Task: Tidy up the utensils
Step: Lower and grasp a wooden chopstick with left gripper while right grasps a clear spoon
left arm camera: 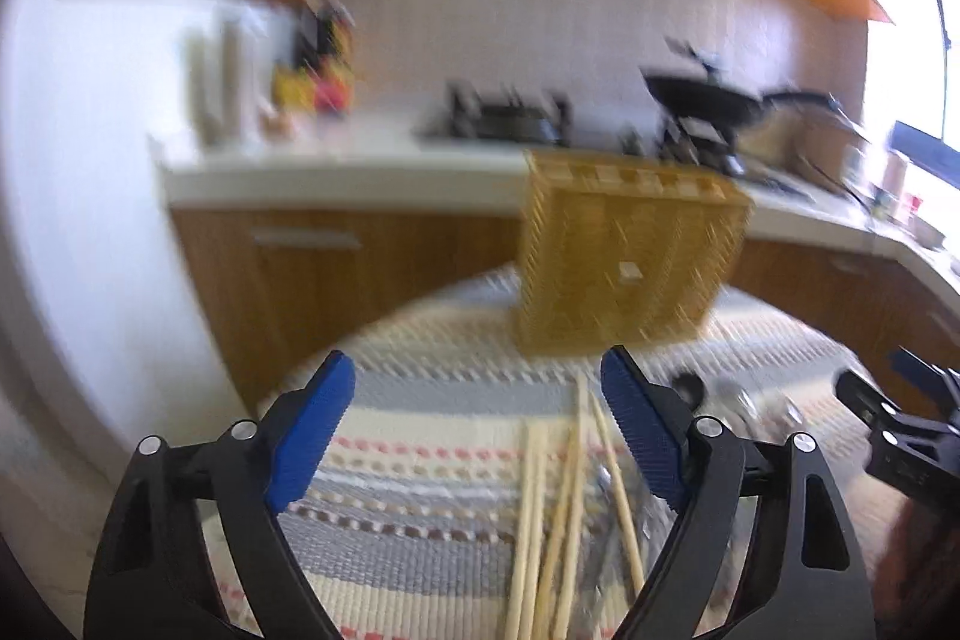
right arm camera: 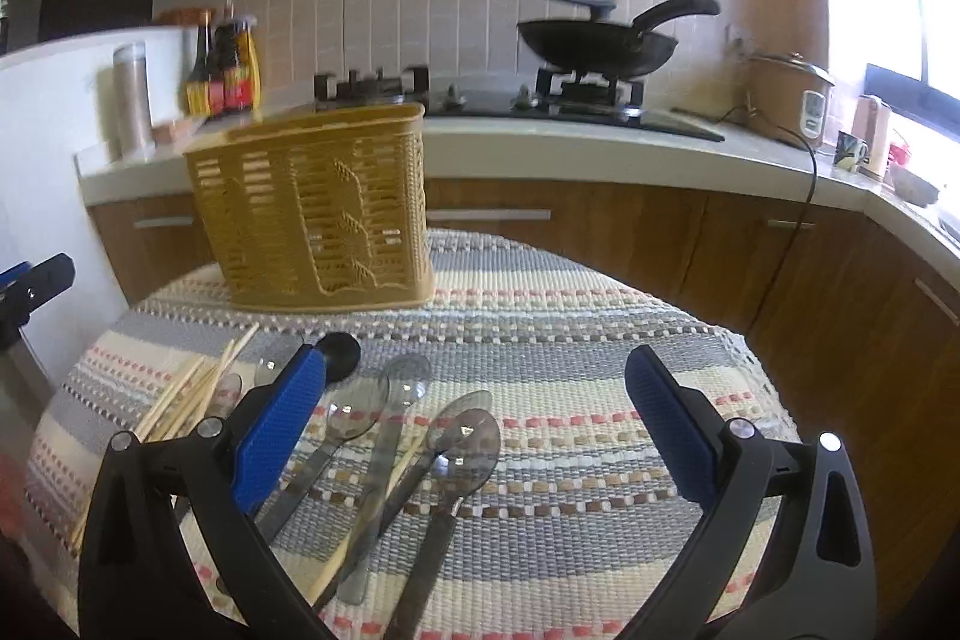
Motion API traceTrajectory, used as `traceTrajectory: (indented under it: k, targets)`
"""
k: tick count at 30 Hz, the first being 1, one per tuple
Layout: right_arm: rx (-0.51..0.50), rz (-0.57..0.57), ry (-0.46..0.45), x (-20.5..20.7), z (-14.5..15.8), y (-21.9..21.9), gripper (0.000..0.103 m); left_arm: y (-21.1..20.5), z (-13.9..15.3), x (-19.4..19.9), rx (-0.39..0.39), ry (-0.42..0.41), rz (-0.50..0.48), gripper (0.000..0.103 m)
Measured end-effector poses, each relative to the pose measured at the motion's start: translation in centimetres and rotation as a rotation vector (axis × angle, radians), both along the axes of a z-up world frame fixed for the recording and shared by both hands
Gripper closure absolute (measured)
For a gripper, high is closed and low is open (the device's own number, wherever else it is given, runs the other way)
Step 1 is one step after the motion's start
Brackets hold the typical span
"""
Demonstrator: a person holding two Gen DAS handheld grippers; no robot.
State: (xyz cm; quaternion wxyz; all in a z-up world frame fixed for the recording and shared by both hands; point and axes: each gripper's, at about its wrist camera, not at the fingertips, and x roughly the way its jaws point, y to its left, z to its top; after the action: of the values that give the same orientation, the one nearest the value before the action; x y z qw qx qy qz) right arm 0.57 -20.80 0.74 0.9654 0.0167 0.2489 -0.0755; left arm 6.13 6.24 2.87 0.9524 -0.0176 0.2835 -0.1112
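Note:
A yellow slotted utensil basket (right arm camera: 312, 208) stands upright at the far side of the table; the blurred left wrist view shows it (left arm camera: 624, 262) too. Several wooden chopsticks (left arm camera: 564, 508) lie on the striped cloth between and below my left gripper's fingers. My left gripper (left arm camera: 477, 400) is open and empty above them. Several clear plastic spoons (right arm camera: 408, 430) and a black-headed utensil (right arm camera: 341, 353) lie in a loose pile. Chopsticks (right arm camera: 192, 388) lie at their left. My right gripper (right arm camera: 474, 388) is open and empty above the spoons.
The table has a woven striped cloth (right arm camera: 600, 388). Behind it runs a kitchen counter (right arm camera: 600, 142) with a gas hob, a black wok (right arm camera: 600, 40), sauce bottles (right arm camera: 225, 64) and a rice cooker (right arm camera: 792, 94). The right gripper shows at the right edge of the left wrist view (left arm camera: 900, 430).

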Motion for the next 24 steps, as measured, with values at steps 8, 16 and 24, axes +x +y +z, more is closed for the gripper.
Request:
traceTrajectory:
  k: [8, 16, 24]
  targets:
    - [0.015, 0.096, 0.201, 3.3, 1.9, -1.2, 0.035, -0.7, -2.8, 5.5, 0.017, 0.353, -0.247, 0.05]
    - [0.162, 0.156, 0.417, 7.2, 0.5, -3.5, 0.053, -2.9, -7.3, 8.2, 0.117, 0.543, -0.312, 0.071]
    - [0.217, 0.174, 0.615, 9.3, -1.9, -4.7, 0.053, -5.3, -8.6, 8.6, 0.251, 0.549, -0.308, 0.081]
